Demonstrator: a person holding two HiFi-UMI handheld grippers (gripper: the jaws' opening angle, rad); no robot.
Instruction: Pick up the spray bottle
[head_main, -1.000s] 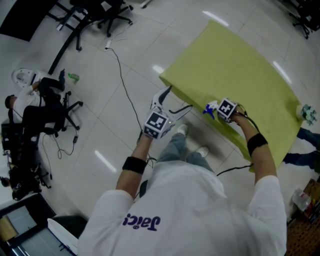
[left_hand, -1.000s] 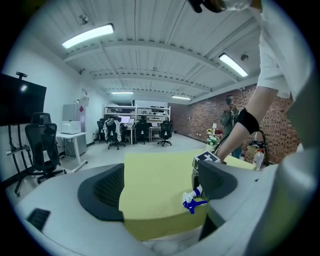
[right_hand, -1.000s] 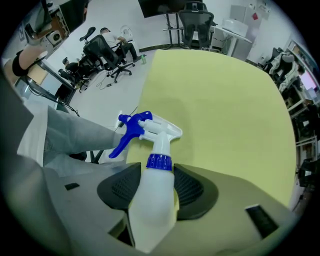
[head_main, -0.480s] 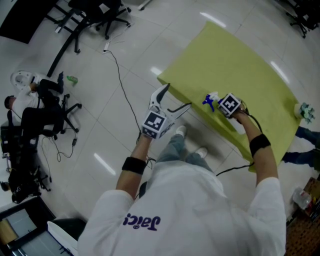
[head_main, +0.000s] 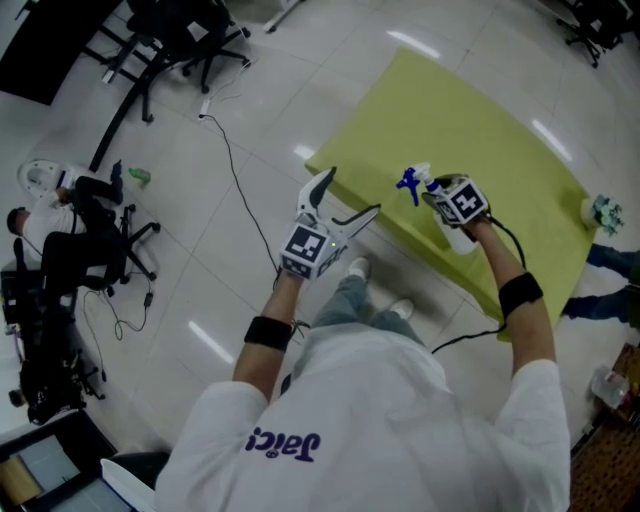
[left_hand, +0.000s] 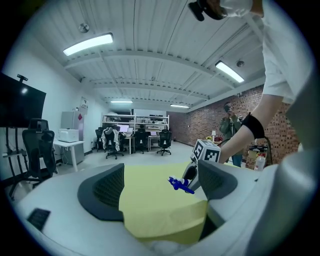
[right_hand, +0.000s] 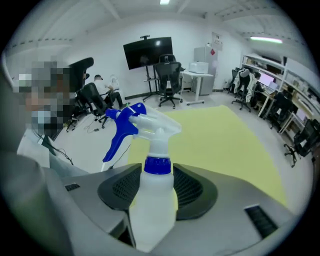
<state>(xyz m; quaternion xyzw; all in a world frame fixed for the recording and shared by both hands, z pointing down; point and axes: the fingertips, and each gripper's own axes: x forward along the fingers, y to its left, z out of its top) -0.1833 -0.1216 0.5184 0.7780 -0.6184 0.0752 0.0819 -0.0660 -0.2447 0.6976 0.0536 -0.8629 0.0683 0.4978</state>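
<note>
A big yellow-green table (head_main: 480, 110) is standing on the shiny floor, filling the head view from 12 to 3 o'clock. The left gripper (head_main: 350, 195) is hanging just off the table's edge, at 9 o'clock from the right one. Its jaws are standing wide apart and nothing is sitting between them. The right gripper (head_main: 437, 197) is hovering over the table's near edge, and its jaws are squeezing the spray bottle (right_hand: 152, 200) from both sides, just under the neck. The bottle is showing a cloudy white body, a dark blue ring round its neck, a white top and a blue trigger. In the head view the trigger is pointing toward 9 o'clock.
</note>
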